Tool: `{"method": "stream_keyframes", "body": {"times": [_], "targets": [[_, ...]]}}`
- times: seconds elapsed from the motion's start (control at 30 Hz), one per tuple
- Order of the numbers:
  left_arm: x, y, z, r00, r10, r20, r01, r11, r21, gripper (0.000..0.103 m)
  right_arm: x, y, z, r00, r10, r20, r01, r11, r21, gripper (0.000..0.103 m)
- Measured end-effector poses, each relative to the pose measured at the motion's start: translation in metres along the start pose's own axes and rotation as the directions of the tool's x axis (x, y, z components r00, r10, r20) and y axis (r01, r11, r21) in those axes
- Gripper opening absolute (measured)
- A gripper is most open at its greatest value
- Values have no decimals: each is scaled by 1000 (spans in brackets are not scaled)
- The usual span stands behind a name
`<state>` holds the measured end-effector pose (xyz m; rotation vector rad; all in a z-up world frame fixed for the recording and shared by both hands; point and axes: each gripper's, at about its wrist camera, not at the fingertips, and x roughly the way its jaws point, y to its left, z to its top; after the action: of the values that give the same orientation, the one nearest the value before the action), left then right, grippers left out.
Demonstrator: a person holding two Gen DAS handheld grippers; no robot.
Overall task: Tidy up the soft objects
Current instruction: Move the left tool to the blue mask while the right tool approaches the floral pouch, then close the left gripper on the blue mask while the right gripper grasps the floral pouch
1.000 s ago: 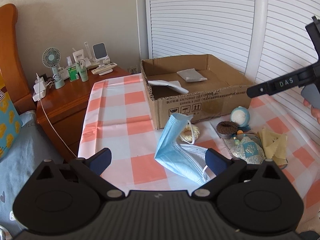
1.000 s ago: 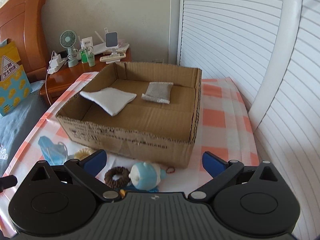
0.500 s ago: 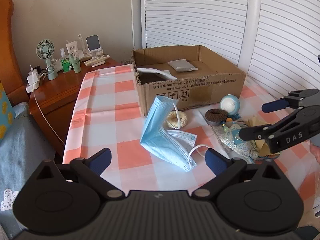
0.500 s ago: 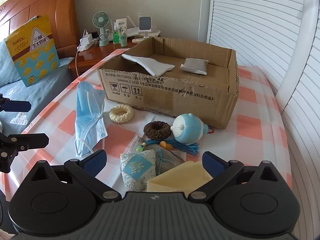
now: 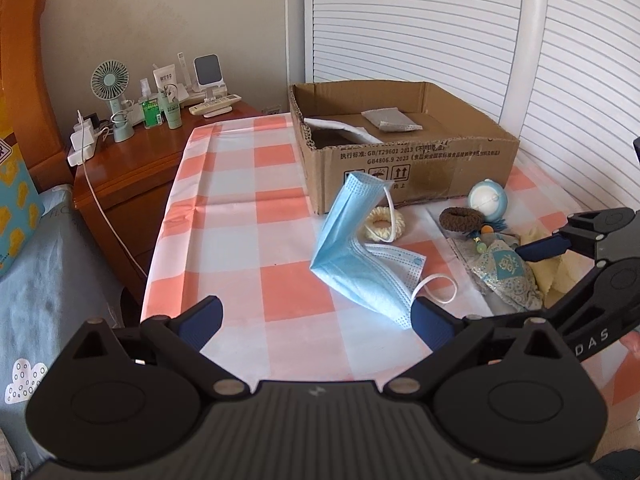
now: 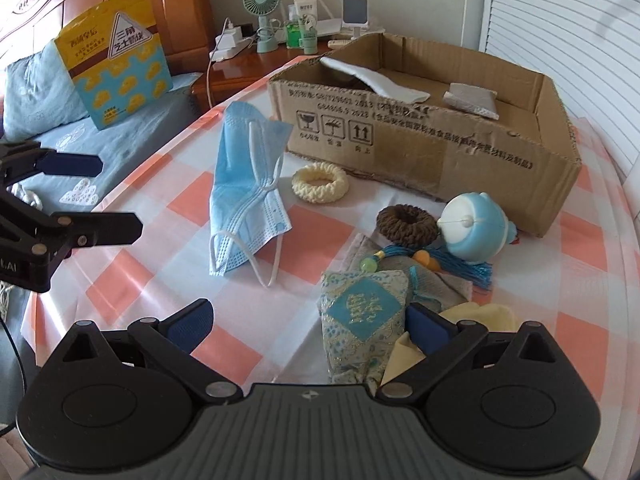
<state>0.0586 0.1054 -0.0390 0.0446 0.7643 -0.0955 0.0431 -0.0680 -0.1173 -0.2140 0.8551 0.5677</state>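
Observation:
A crumpled blue face mask (image 5: 360, 256) lies on the checked tablecloth (image 5: 256, 200), in front of the open cardboard box (image 5: 404, 160). The box holds a white cloth (image 6: 376, 80) and a grey pad (image 6: 472, 100). My left gripper (image 5: 316, 320) hovers open just short of the mask, nothing between its fingers. My right gripper (image 6: 310, 322) is open too, low over a patterned blue sachet (image 6: 360, 320) and a yellow cloth (image 6: 480, 316). Its right finger sits beside the sachet. Further back lie a cream scrunchie (image 6: 320, 182), a brown scrunchie (image 6: 408, 222) and a round blue-white toy (image 6: 472, 228).
A blue tassel with beads (image 6: 440, 260) rests on a grey cloth beside the sachet. A wooden nightstand (image 5: 132, 176) at the left carries a small fan, bottles and a charger cable. A bed with blue bedding (image 6: 60, 132) and a yellow bag (image 6: 116, 60) borders the table. White shutters stand behind.
The right gripper has come down from above the box to low over the sachet and yellow cloth. The left gripper has shifted slightly and stays near the mask. Both remain open.

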Motion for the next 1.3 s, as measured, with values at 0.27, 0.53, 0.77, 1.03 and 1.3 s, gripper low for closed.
{"method": "stream_keyframes", "body": {"times": [0.27, 0.53, 0.77, 1.03, 1.3], "targets": [[11, 3, -2, 1000, -20, -15, 20, 1000, 13, 100, 6, 19, -11, 999, -44, -25, 40, 990, -136, 103], [32, -14, -1, 994, -105, -25, 107, 974, 198, 100, 8, 22, -18, 997, -82, -15, 78, 983, -167, 103], [48, -20, -5, 994, -96, -59, 110, 947, 303, 100, 6, 22, -22, 997, -79, 8, 80, 983, -166, 103], [49, -18, 26, 988, -148, 47, 126, 938, 322, 100, 7, 22, -23, 997, -80, 13, 81, 983, -163, 103], [75, -29, 36, 946, -319, -61, 323, 899, 297, 100, 6, 22, -23, 996, -84, 18, 86, 984, -155, 103]]}}
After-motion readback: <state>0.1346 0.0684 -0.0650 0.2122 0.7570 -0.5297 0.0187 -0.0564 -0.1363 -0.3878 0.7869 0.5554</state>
